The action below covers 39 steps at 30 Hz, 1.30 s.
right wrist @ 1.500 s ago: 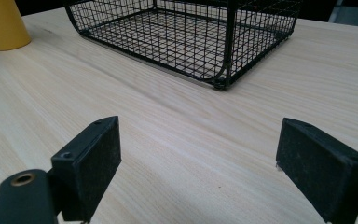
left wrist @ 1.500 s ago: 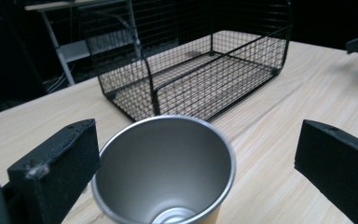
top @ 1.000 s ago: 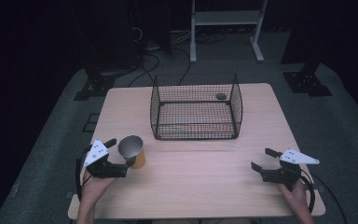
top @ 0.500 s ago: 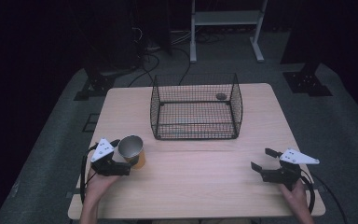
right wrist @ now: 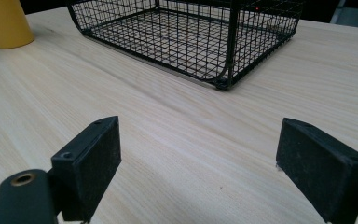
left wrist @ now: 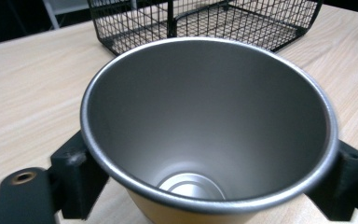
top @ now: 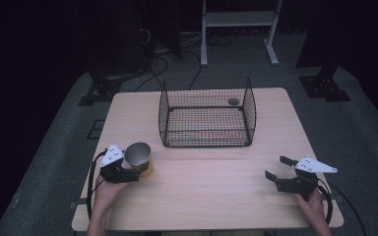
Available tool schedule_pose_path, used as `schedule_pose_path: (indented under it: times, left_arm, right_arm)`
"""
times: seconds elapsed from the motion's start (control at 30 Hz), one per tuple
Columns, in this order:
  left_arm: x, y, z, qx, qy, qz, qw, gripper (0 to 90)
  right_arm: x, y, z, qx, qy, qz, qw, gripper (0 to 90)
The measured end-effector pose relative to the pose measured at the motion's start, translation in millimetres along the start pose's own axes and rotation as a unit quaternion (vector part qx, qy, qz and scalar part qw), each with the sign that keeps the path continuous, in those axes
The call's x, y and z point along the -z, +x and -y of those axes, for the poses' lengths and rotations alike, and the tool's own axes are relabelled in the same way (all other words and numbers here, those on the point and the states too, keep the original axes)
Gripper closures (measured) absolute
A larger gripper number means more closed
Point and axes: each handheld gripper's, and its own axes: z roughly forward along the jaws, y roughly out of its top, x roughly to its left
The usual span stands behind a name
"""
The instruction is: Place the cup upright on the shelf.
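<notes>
A metal cup [top: 139,155] with a yellow outside stands upright near the table's front left. My left gripper [top: 137,170] has just been closing its jaws, and they are now shut on the cup. In the left gripper view the black pads [left wrist: 77,182] press on both sides of the cup [left wrist: 205,116], just below its rim. The cup is empty. My right gripper [top: 274,167] rests at the front right, open, with bare wood between its fingers [right wrist: 91,158]. From there the yellow cup [right wrist: 4,21] shows far off at the upper left.
A black wire basket [top: 206,142] stands at the middle back of the wooden table [top: 216,196], with a small dark thing [top: 233,102] at its far right corner. Bare wood lies between the two grippers. Cables trail off the front edge.
My left gripper has edged a little to the right, up against the cup, and its jaws now grip it. The right gripper and the basket have not moved.
</notes>
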Motion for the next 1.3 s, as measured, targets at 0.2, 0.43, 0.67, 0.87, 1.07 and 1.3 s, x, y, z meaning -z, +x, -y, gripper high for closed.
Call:
schedule_pose_path:
  times: [0.2, 0.43, 0.67, 0.87, 1.07, 1.3]
  left_arm:
    - [2.6, -0.8, -2.4, 0.005, -0.005, 0.000, 1.0000, 14.2]
    - [4.9, -10.4, -21.1, -0.005, -0.030, 0.025, 0.9992, 14.3]
    - [-2.3, -22.0, -40.3, -0.018, -0.043, 0.051, 0.9976, 14.3]
    - [-13.8, -30.1, -54.1, -0.031, -0.040, 0.072, 0.9962, 14.3]
    - [-24.7, -36.4, -64.3, -0.035, -0.040, 0.092, 0.9943, 14.3]
    - [-34.2, -42.1, -74.3, -0.043, -0.044, 0.103, 0.9927, 14.3]
  right_arm:
    - [-0.1, 0.1, -0.1, 0.001, 0.000, -0.001, 1.0000, 12.9]
    - [-0.4, 0.0, -0.2, 0.000, 0.001, -0.002, 1.0000, 12.9]
    - [-0.3, 0.2, -0.2, 0.002, 0.001, -0.002, 1.0000, 12.9]
    - [-0.1, -0.7, -0.1, -0.003, -0.001, -0.003, 1.0000, 12.9]
    - [-0.4, -0.5, -0.2, -0.001, 0.000, -0.004, 1.0000, 12.9]
    - [-0.4, -0.2, -0.2, 0.000, 0.001, -0.004, 1.0000, 12.9]
